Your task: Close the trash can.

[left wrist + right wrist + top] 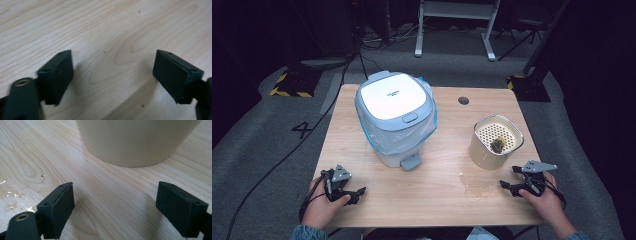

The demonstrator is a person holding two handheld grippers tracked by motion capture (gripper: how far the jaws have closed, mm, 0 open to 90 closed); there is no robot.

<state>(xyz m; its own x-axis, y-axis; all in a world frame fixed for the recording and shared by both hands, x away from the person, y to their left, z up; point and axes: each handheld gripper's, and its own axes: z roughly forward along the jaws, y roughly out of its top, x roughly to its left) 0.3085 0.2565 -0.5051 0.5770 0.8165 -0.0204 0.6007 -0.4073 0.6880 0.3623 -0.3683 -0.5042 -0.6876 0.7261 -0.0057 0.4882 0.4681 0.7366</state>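
The cream container with the perforated insert stands near the right edge of the worktop, a small dark scrap lying on its insert, and it sits just ahead of the right tool, whose jaws stand spread with nothing between them. In the right gripper view its wall rises close beyond the pads. To lift it well, I reckon the tool should take the rim, not the broad body, and keep it upright. A wet patch shines beside it. The left tool rests low, spread and empty, near the lidded bin.
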